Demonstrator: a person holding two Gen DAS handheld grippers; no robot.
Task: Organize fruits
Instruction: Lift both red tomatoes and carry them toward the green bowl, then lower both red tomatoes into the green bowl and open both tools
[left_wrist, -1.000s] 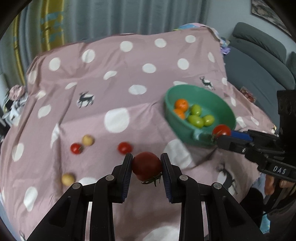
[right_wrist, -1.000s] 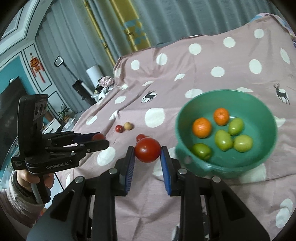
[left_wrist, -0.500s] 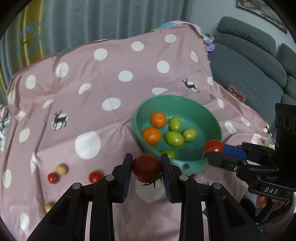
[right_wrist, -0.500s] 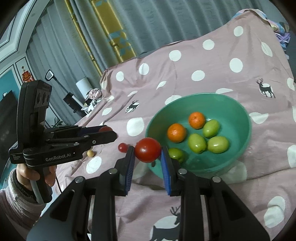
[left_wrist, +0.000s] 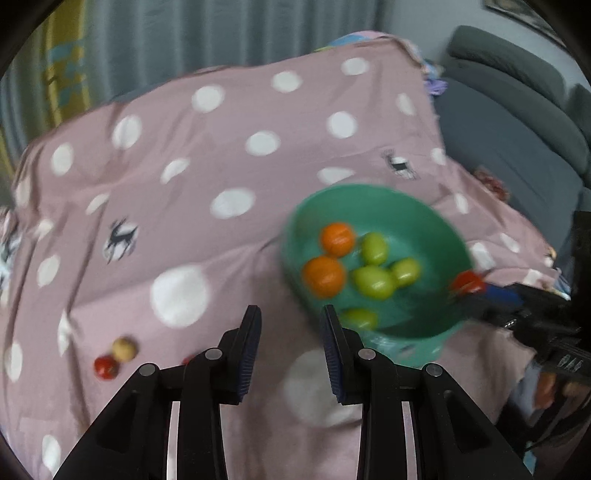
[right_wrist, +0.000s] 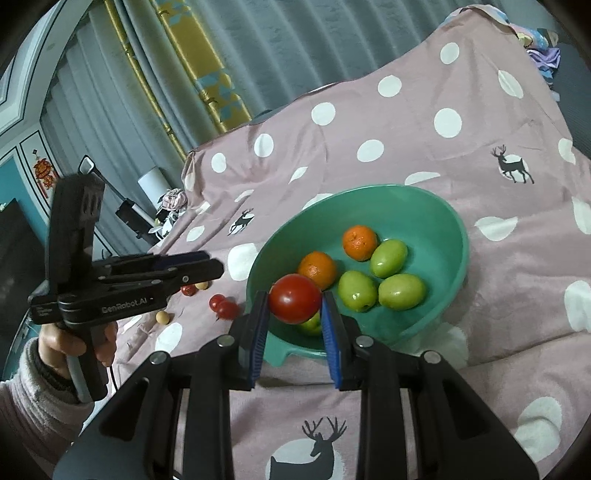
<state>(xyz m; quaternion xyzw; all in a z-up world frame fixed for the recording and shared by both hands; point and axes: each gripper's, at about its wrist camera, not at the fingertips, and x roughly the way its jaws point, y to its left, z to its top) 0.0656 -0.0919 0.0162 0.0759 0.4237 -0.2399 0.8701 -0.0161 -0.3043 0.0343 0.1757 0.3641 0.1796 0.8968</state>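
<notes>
In the left wrist view, the left gripper (left_wrist: 290, 317) pointed down at the pink spotted cloth (left_wrist: 221, 147). Its two pads stood a little apart and nothing was between them (only cloth showed in the gap). Just to the right of its fingertips was the green bowl (left_wrist: 369, 190), which held two oranges (left_wrist: 325, 277) and several green fruits (left_wrist: 373, 282). At the right rim of the bowl the right gripper (left_wrist: 467, 286) came in from the side, clamped on a red tomato (left_wrist: 467, 282); this part was blurred, so I think the tomato was over the rim, but I cannot tell for sure. On the cloth to the left lay a small red fruit (left_wrist: 105, 366) touching a beige fruit (left_wrist: 125, 348). A grey sofa (left_wrist: 517, 129) stood behind.

In the right wrist view, the right gripper held the red tomato tightly between its blue pads, above the near edge of the bowl. Another green fruit was partly hidden under the tomato. The left gripper was at the left, held by a hand (right_wrist: 74, 347) in a light sleeve, its tip near the loose fruits on the cloth. A pair of small red tomatoes (right_wrist: 223, 305) lay beside the bowl, touching each other.
</notes>
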